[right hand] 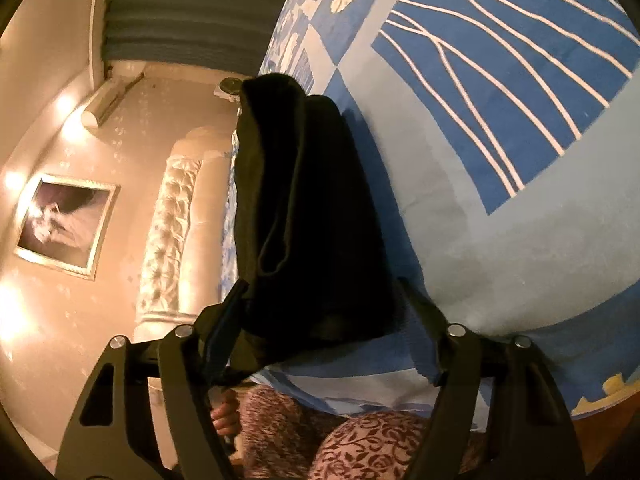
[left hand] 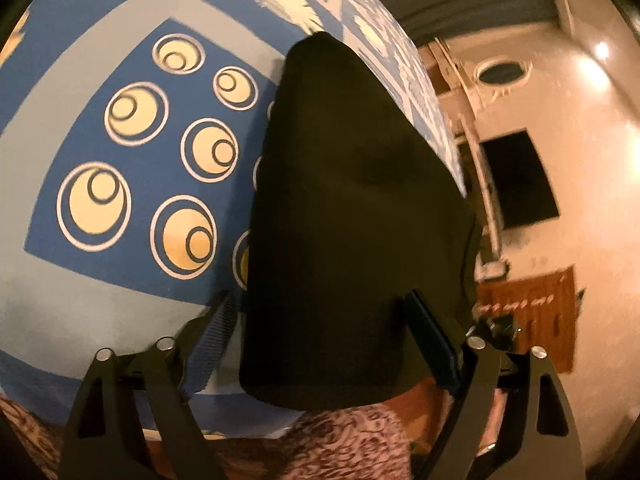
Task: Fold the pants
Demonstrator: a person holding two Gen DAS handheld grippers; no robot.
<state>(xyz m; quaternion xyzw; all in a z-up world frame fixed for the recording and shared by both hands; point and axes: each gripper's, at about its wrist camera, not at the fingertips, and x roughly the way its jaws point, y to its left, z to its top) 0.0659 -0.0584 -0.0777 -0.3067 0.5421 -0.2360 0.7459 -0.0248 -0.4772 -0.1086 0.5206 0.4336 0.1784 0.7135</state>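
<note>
Warm-lit bedroom: cream tufted headboard along the far wall, framed dark picture beside it, a bed covered with a blue and grey patterned bedspread of cream circles and white curved lines.

Task item: black fabric pants. They hang over the bedspread as a long dark panel narrowing toward the far end; the far end looks to rest on or just above the cover, contact not resolvable. In the right wrist view the pants show at least two layers with a rolled edge, so some doubling of the cloth is likely in place already.

Left gripper: fingers stand wide apart, with the near edge of the cloth lying between them. No pinch visible. Whether cloth is caught deeper at the base, cannot tell.

Right gripper: fingers likewise spread, cloth bunched between them and draped past the left one. Reads as spread apart, not clamped.

Reasoning on placement: both grippers sit at the same near edge, side by side, which suits carrying one end of the garment across to the other end to halve its length. Holding it above the cover keeps the layers hanging straight so creases fall out.

Risk, judged: with the fingers this wide, the cloth could slip off before it is laid down.

Person's patterned brown and pink clothing shows below both grippers.
</note>
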